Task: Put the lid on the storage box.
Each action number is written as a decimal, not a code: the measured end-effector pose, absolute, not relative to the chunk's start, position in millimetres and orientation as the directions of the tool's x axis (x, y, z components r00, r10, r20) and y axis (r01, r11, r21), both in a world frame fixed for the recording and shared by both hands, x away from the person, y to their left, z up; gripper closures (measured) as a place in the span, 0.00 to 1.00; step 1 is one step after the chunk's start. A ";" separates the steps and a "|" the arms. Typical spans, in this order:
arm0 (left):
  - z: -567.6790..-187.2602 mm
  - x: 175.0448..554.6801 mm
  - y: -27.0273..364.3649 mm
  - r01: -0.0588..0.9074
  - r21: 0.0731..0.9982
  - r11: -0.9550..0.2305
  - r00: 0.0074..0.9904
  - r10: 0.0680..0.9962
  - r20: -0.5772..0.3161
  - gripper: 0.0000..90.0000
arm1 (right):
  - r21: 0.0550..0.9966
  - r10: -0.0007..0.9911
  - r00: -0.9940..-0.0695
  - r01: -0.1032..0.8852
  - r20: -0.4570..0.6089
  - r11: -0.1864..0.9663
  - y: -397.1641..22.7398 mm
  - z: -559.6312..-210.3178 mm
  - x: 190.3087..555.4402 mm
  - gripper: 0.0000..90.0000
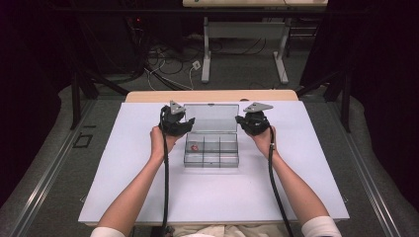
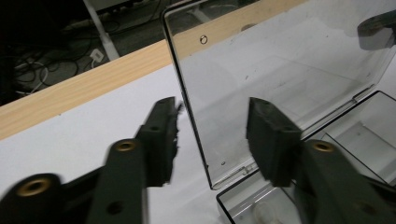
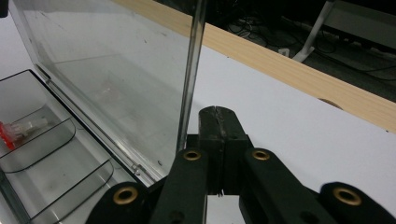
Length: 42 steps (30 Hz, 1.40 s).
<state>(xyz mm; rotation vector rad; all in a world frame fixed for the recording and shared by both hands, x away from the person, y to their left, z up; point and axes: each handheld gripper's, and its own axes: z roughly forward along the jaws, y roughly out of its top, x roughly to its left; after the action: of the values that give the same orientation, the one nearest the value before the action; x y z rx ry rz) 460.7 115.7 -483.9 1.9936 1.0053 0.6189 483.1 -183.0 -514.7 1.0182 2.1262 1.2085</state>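
Observation:
A clear plastic compartment box (image 1: 228, 149) lies on the white board with its lid (image 1: 211, 118) standing open at the back. A small red and white piece (image 1: 194, 147) rests in a left compartment (image 3: 14, 130). My left gripper (image 1: 187, 123) is at the lid's left edge. In the left gripper view its jaws (image 2: 212, 135) stand apart on either side of the lid's edge (image 2: 187, 112) without pressing on it. My right gripper (image 1: 240, 120) is at the lid's right edge. Its jaws (image 3: 218, 123) are shut together with nothing between them, just beside the lid's edge (image 3: 191, 70).
The white board (image 1: 212, 197) covers a wooden table whose far edge (image 1: 212, 95) shows behind the lid. Beyond it stand desk legs (image 1: 206, 54) and floor cables. Board space lies in front of the box and to both sides.

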 end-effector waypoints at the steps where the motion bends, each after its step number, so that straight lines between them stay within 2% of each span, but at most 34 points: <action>1: -484.2 460.4 115.8 0.428 0.829 -0.361 0.567 0.821 0.064 0.68 | 0.868 0.796 -0.603 0.365 -0.055 0.336 -182.9 -514.3 482.7 1.00; 3: -483.9 458.9 117.0 0.421 0.831 -0.362 0.571 0.818 0.067 0.73 | 0.869 0.793 -0.606 0.359 -0.062 0.342 -182.3 -513.4 482.4 1.00; 8: -483.3 456.4 119.6 0.418 0.828 -0.373 0.573 0.816 0.077 0.80 | 0.862 0.785 -0.615 0.356 -0.074 0.361 -184.3 -509.3 480.2 1.00; 13: -484.2 455.7 120.9 0.416 0.832 -0.367 0.574 0.816 0.073 0.81 | 0.852 0.776 -0.626 0.363 -0.076 0.377 -191.4 -501.2 473.3 0.97; 22: -484.7 453.7 122.1 0.408 0.830 -0.380 0.582 0.809 0.084 0.83 | 0.820 0.735 -0.672 0.367 -0.093 0.440 -199.5 -487.6 460.6 0.85; 26: -484.9 451.7 122.4 0.402 0.834 -0.378 0.585 0.807 0.084 0.83 | 0.821 0.730 -0.680 0.376 -0.069 0.429 -195.4 -485.2 459.7 0.80; 31: -483.9 446.0 123.5 0.400 0.832 -0.386 0.596 0.799 0.084 0.83 | 0.834 0.739 -0.673 0.382 -0.045 0.398 -186.5 -481.5 458.0 0.85; 42: -484.3 434.9 126.7 0.381 0.831 -0.406 0.627 0.773 0.091 0.83 | 0.832 0.719 -0.693 0.366 -0.055 0.417 -182.3 -475.7 448.6 0.85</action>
<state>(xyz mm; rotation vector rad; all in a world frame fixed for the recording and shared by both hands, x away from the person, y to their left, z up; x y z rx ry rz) 434.9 126.7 -484.3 2.0237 0.9043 0.6033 448.6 -182.3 -475.7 0.9264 2.2713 1.1843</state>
